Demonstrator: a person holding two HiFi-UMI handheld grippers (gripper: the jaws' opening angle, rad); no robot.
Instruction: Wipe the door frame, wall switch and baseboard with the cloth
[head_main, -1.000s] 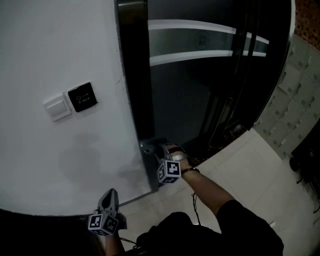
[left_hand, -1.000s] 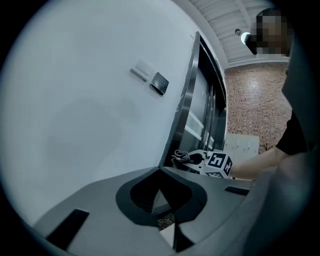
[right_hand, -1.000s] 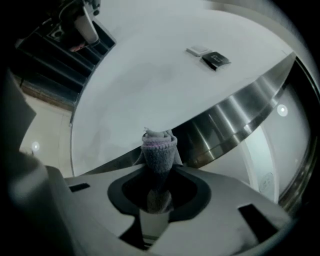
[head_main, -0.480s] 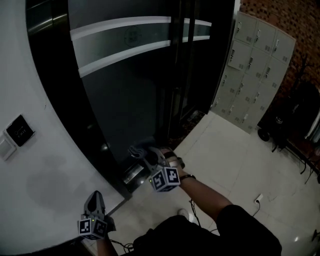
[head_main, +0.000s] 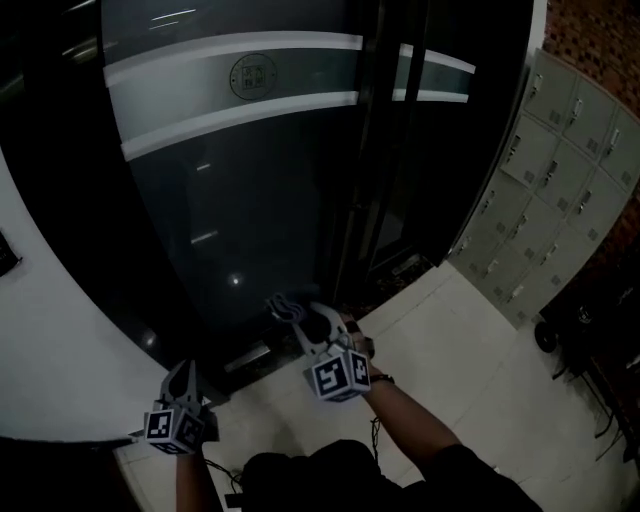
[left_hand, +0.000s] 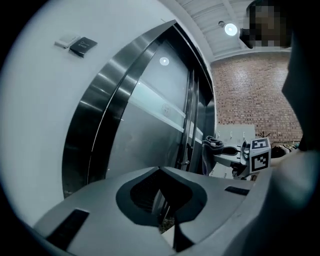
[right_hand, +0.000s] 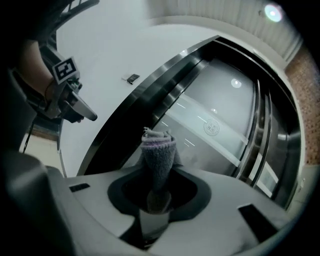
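Note:
My right gripper (head_main: 300, 318) is shut on a rolled grey cloth (head_main: 283, 303), low in front of the dark glass door (head_main: 250, 220), near its foot. In the right gripper view the cloth (right_hand: 159, 152) stands up from between the jaws (right_hand: 156, 207). My left gripper (head_main: 184, 378) hangs shut and holds nothing, lower left, near the white wall (head_main: 50, 350). Its own view has the wall switch (left_hand: 65, 41) and a black plate (left_hand: 83, 45) high up, beside the dark door frame (left_hand: 97, 130). The black plate barely shows at the head view's left edge.
A frosted stripe (head_main: 240, 95) crosses the glass door. Grey lockers (head_main: 560, 190) line the right side, with pale floor tiles (head_main: 470, 350) in front of them. A brick wall (left_hand: 255, 95) stands further right. A person's dark sleeve (head_main: 440, 470) fills the bottom.
The head view has swung right: the switch and plate slid off to the left edge and the lockers came in. The right gripper has shifted from the frame's foot to the glass door.

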